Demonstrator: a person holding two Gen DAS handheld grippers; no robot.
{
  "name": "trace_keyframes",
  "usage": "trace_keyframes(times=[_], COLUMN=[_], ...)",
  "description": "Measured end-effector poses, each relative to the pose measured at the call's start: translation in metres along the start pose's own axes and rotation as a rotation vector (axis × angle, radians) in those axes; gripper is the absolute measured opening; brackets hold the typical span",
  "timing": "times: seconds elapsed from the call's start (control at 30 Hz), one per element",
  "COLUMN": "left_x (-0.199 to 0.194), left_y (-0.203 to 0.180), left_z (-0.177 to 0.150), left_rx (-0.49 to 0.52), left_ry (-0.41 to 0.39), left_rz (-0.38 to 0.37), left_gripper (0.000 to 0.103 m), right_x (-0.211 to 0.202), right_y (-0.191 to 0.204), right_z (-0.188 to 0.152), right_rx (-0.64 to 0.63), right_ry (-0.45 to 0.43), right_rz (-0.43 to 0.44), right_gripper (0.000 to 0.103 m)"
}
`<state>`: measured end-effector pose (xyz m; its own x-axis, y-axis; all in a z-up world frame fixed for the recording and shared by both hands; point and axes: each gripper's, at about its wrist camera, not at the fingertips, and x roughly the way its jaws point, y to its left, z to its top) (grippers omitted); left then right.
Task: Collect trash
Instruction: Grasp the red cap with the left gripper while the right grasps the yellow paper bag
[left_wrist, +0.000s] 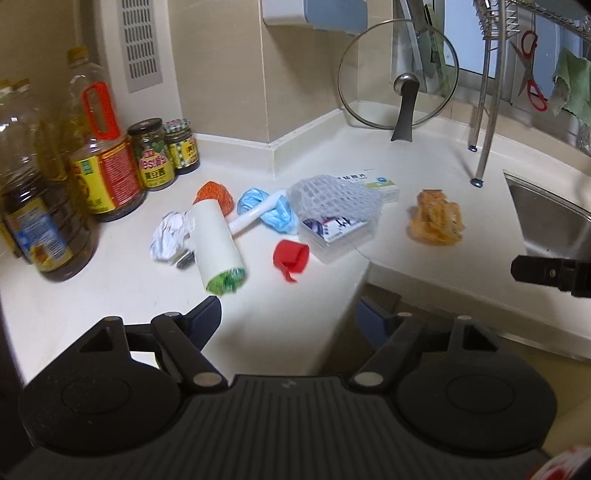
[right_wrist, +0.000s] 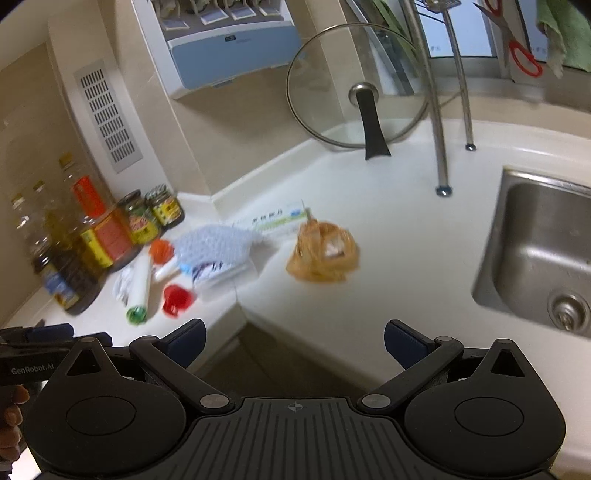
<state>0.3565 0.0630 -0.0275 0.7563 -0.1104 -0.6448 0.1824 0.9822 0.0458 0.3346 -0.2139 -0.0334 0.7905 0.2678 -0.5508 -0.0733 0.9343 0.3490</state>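
Observation:
Trash lies in a heap on the white counter (left_wrist: 110, 295): a cardboard tube (left_wrist: 216, 243) stuffed with green wrapper, crumpled white paper (left_wrist: 168, 236), an orange net (left_wrist: 216, 195), a blue glove (left_wrist: 275, 212), a white foam net (left_wrist: 332, 195), a clear plastic box (left_wrist: 332, 232) and a red cap (left_wrist: 291, 256). A crumpled orange wrapper (left_wrist: 436, 221) (right_wrist: 323, 254) lies apart, toward the sink. My left gripper (left_wrist: 288, 314) hovers open over the counter's front edge, short of the tube. My right gripper (right_wrist: 295, 332) is open too, empty, in front of the orange wrapper.
Oil bottles (left_wrist: 99, 147) and jars (left_wrist: 151, 155) stand at the left wall. A glass lid (left_wrist: 397, 74) leans at the back. The steel sink (right_wrist: 495, 258) is at the right, behind rack legs (right_wrist: 439, 147). The counter edge (left_wrist: 354, 291) makes an inner corner.

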Motion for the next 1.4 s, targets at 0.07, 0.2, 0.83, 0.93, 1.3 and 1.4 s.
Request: trace_keyframes(times=[0.07, 0.2, 0.83, 0.93, 1.3, 1.4], left_x=[0.016, 0.044, 0.115, 0.119, 0.128, 0.131], left_y=[0.005, 0.014, 0.016, 0.013, 0.015, 0.016], left_z=[0.005, 0.018, 0.048, 0.047, 0.044, 0.042], left_rx=[0.009, 0.014, 0.068, 0.078, 0.083, 0.079], left_ry=[0.010, 0.023, 0.049, 0.054, 0.085, 0.099], left_rz=[-0.003, -0.035, -0.115, -0.122, -0.160, -0.166], left_gripper=[0.077, 0.070, 0.061, 0.060, 0.051, 0.048], right_x=[0.014, 0.044, 0.133, 0.138, 0.125, 0.120], right_y=[0.000, -0.002, -0.025, -0.029, -0.034, -0.032], right_z=[0.006, 0.018, 0.043, 0.043, 0.047, 0.049], right_rx=[-0.012, -0.023, -0.002, 0.006, 0.013, 0.010], right_ry=[-0.013, -0.032, -0.025, -0.006, -0.042, -0.051], right_rz=[-0.005, -0.023, -0.119, -0.117, -0.102, -0.100], right_gripper=[0.103, 0.102, 0.070, 0.057, 0.034, 0.032])
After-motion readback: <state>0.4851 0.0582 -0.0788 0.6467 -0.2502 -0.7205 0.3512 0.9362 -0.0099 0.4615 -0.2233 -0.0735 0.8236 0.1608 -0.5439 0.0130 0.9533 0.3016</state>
